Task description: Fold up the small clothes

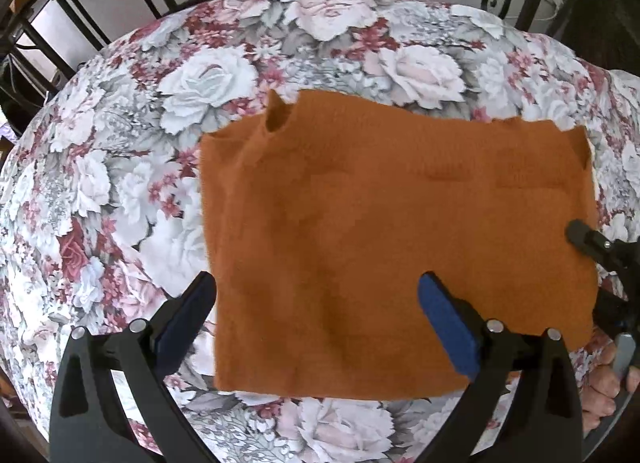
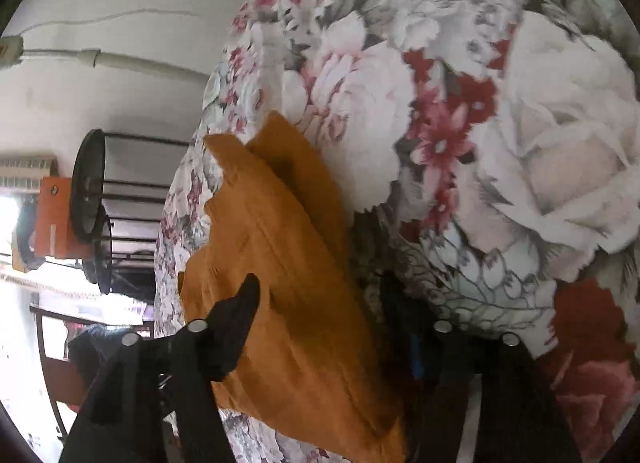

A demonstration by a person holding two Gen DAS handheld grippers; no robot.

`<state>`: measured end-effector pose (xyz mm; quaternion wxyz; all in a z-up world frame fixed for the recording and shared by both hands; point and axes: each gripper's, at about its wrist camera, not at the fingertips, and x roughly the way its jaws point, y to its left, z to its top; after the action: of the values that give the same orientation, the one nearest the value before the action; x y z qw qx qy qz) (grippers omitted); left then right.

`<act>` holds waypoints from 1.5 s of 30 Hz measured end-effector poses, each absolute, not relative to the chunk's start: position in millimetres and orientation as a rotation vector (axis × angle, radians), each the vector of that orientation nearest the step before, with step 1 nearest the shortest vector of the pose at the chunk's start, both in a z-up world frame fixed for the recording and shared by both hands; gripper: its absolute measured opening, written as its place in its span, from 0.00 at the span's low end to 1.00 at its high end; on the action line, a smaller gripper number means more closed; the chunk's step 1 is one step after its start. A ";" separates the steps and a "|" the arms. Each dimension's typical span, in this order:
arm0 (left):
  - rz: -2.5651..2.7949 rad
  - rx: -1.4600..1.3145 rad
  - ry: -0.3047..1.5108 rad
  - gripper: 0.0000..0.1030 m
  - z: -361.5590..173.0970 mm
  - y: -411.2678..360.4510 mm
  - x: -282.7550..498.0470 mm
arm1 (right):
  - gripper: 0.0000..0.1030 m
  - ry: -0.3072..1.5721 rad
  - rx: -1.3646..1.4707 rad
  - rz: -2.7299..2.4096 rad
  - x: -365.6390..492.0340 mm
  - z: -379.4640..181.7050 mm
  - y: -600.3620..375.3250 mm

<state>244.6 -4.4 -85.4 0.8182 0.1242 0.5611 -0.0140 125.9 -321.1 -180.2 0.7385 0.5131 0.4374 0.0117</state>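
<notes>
**Orange garment flat between the tongs**

The left gripper (image 1: 316, 311) hangs spread over the near edge of the garment (image 1: 384, 231), its fingers (image 1: 448, 327) clear of the cloth on the tablecloth (image 1: 120, 191). At the garment's right edge the right gripper (image 2: 324, 295) sits low, tilted, jaws apart around the edge, pinching nothing.

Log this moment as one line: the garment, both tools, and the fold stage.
garment: orange, flat on floral cloth | left tool: open above near edge | right tool: open astride side edge, no grip seen | stage: fold not begun
</notes>
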 end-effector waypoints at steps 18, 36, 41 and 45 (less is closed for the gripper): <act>-0.094 0.207 1.217 0.96 -82.4 -27.7 242.7 | 0.17 0.922 0.882 0.148 149.7 -80.8 -247.2; -0.047 0.032 1.163 0.96 -49.3 62.4 249.7 | 0.17 0.980 0.914 0.174 188.2 -64.0 -155.6; 0.007 0.015 1.181 0.95 -55.0 93.2 256.4 | 0.21 0.996 0.924 0.193 201.6 -80.5 -128.3; 0.061 -0.013 1.265 0.95 -72.8 123.8 260.1 | 0.44 1.034 0.987 0.219 206.6 -110.4 -110.7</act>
<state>260.1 123.8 -72.8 0.8061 -0.0060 0.5911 0.0283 206.6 -110.7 -110.4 0.7499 0.4515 0.4731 0.1001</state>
